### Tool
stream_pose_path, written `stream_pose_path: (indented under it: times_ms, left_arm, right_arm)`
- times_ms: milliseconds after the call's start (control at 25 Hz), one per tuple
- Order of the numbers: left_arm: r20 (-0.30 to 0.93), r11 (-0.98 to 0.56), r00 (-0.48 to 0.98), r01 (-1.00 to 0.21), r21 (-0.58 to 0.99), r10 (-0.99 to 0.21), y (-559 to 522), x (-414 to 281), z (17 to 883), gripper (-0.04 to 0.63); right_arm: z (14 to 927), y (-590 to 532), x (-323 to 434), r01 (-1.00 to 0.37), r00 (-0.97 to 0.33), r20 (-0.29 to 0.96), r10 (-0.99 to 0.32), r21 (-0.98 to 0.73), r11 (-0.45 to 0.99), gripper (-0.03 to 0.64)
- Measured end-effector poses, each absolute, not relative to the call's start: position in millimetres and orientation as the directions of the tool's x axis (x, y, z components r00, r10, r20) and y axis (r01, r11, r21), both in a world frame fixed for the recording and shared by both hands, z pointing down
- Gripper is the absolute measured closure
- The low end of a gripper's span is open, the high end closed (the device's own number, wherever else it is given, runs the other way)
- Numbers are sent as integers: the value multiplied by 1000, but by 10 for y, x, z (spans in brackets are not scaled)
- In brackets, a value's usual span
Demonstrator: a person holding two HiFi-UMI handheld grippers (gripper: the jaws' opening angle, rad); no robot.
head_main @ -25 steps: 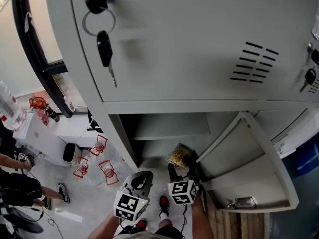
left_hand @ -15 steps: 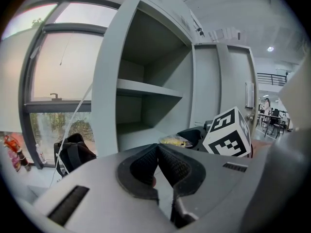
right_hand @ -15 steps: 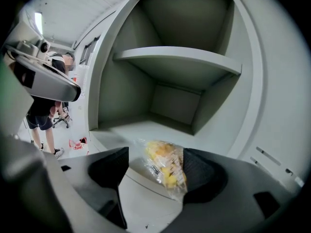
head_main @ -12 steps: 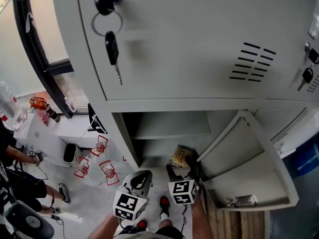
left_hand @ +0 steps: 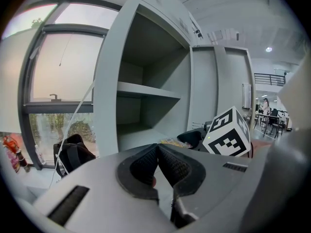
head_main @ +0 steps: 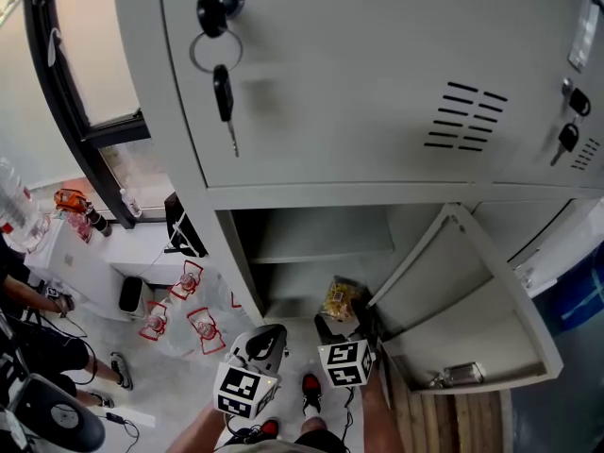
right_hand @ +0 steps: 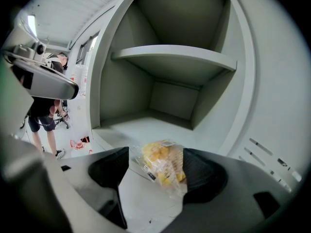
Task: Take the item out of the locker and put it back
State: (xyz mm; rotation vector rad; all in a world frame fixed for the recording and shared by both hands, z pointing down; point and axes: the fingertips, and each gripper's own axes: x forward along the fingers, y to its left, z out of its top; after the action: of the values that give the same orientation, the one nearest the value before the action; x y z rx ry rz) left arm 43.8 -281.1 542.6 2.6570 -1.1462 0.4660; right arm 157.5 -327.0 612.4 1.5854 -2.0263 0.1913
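A clear bag of yellow snacks [head_main: 340,300] lies on the floor of the open lower locker compartment [head_main: 288,307], near its front edge. My right gripper [head_main: 344,327] reaches in at it. In the right gripper view the bag [right_hand: 163,166] sits between the jaws, which have just been opening. It leans against the right-hand pad [right_hand: 204,174] and stands clear of the other, so my right gripper [right_hand: 156,154] is open. My left gripper [head_main: 267,338] waits outside the compartment, to the left. Its pads [left_hand: 167,166] meet at the tips, and my left gripper [left_hand: 157,147] is shut on nothing.
The locker door [head_main: 472,295] hangs open at the right. A shelf [head_main: 321,239] crosses the compartment above the bag. Keys [head_main: 223,88] dangle from the upper door's lock. At the left are a low white table [head_main: 75,253], bags on the floor [head_main: 193,319] and a seated person [head_main: 33,347].
The head view has drifted a little. Both grippers and the bag stay where they were. The person at the left has shifted.
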Motion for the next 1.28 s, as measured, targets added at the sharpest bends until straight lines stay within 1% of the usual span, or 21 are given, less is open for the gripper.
stream_pose_path:
  times_ms: [400,720,920,1000,1160,1280]
  left_arm:
    - [340,-697,669,-715,52,-661,-2737,466,5316,574]
    - [287,-709,687,-704,37,-668,-2673,399,5067,574]
    - [248,-728,710,-685,29,-659,-2546,394,4918,574]
    - [235,-738,722,-674,26,-651,-2479,403,4872,574]
    - [219,-756,740,-655,19,-636,-2316,399,4808,574]
    - [207,-767,752,-642,15,-626,-2207,390,4776,574]
  right_arm:
    - [5826,-3141,1578,-942,-143,433,-890,215,256,281]
    - [5280,-2829,1591,-977,-153,294,-943,98,189,287]
    - [4951,-2495,1602,-989,-121,203,-972,61,136,338]
    - [4851,-2353,1613,-993,-101,172,-980,45,110,370]
    - [4735,-2034,1607,-997,-73,137,-988,19,76,424]
    - [4668,-1802,1608,-998,-43,102,-994,39,47,465]
